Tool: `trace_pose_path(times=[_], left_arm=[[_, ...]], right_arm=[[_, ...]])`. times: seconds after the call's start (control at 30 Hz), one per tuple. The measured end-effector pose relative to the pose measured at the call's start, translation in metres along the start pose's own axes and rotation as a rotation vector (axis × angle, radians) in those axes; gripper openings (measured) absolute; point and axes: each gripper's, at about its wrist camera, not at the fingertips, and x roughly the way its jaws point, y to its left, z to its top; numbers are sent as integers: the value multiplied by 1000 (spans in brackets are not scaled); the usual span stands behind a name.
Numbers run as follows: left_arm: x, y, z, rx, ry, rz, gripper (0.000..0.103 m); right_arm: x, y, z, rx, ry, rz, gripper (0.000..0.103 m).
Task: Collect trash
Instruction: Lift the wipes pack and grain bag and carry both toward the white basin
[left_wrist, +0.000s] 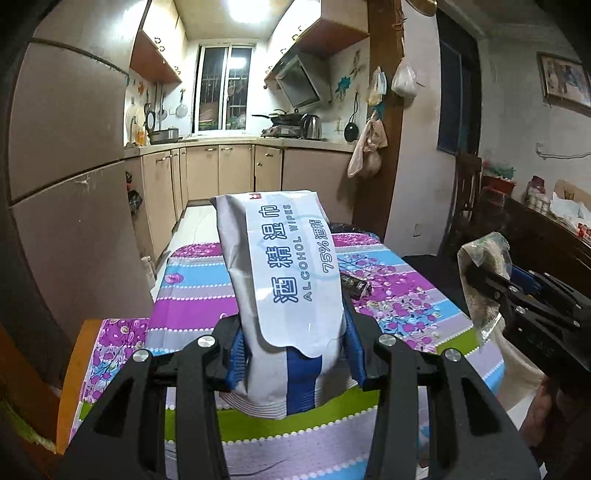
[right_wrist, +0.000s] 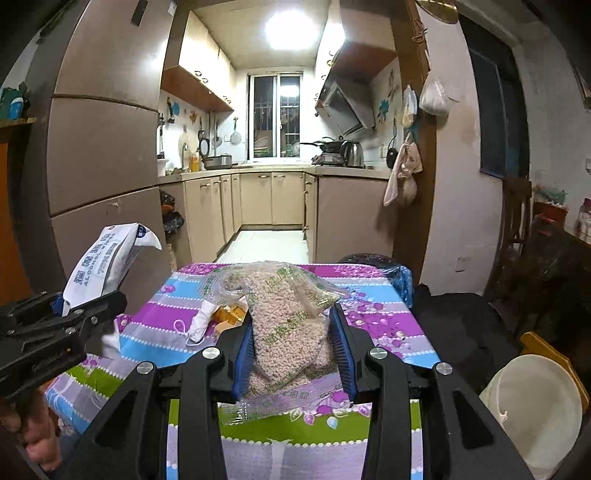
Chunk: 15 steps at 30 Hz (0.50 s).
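A pack of alcohol wipes (left_wrist: 284, 295) was gripped upright between the blue pads of the left gripper (left_wrist: 293, 354), above a striped floral tablecloth (left_wrist: 192, 302). The right gripper (right_wrist: 293, 354) was clamped on a clear bag of pale pellets (right_wrist: 284, 325). A white mask (right_wrist: 201, 325) and an orange item lay partly hidden behind the bag, the latter hard to identify. A white bucket (right_wrist: 535, 410) was cut off at the near right.
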Motion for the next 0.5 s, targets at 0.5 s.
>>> trace_pose_path(times=[0.5], left_arm=[[-3, -24, 7, 17, -18, -21, 41]], right_arm=[[-28, -19, 11, 17, -10, -32, 39]])
